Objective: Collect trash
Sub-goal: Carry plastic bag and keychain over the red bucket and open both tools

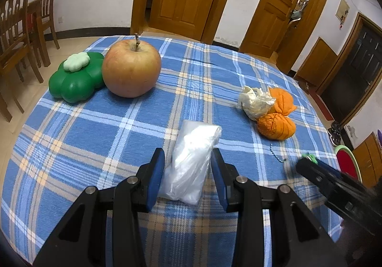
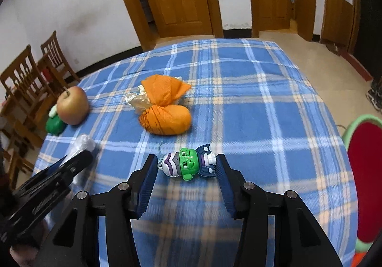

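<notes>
Pitching downward, left claw (image 1: 187, 152) gripping bag (image 1: 194, 138)

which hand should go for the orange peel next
Right. The right gripper only straddles the small toy figure, and the orange peel lies just ahead of it. The left gripper is closed on the clear plastic bag.

Left tool (image 1: 188, 172) clamped, right tool (image 2: 187, 169) jaws apart, both angled downward

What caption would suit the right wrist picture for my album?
Right hand-held gripper closing around a small green toy figure on a blue plaid tablecloth, orange bundle and apple beyond.
</notes>
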A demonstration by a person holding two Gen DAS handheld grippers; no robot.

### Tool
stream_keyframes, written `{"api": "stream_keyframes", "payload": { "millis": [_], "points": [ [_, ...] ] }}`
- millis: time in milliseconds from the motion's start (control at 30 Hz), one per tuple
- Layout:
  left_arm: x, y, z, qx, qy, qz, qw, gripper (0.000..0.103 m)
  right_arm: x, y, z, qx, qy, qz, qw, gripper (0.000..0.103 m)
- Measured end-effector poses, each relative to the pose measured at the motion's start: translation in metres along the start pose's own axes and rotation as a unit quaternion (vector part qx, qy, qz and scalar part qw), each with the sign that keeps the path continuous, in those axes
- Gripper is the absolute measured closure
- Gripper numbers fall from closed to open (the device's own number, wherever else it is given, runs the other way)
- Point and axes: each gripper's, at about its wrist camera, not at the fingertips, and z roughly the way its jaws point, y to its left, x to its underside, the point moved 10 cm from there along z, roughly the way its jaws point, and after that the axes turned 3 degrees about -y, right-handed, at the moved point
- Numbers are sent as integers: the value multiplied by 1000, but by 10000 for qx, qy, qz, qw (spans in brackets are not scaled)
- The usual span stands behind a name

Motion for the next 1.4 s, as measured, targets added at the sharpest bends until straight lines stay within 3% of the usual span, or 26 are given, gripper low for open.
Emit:
{"api": "stream_keyframes", "payload": {
  "millis": [367,667,900,1100,1400],
  "points": [
    [1,-5,1,-15,20,40,10000,63,27,-50,-62,50,-209,771,9968,53],
    [4,-34,-16,237,32,241,9994,63,34,-103,-103,267,-546,1294,9897,53],
    [6,-75,-31,582,66,483,9971,63,36,-153,-133,516,-847,1757,9794,52],
    [14,-120,-38,1193,311,581,9907,63,43,-194,-151,758,-1038,2133,9685,52],
    [29,-184,-42,1458,451,1094,9822,63,66,-247,-157,929,-1029,2759,9511,51]
  ]
}}
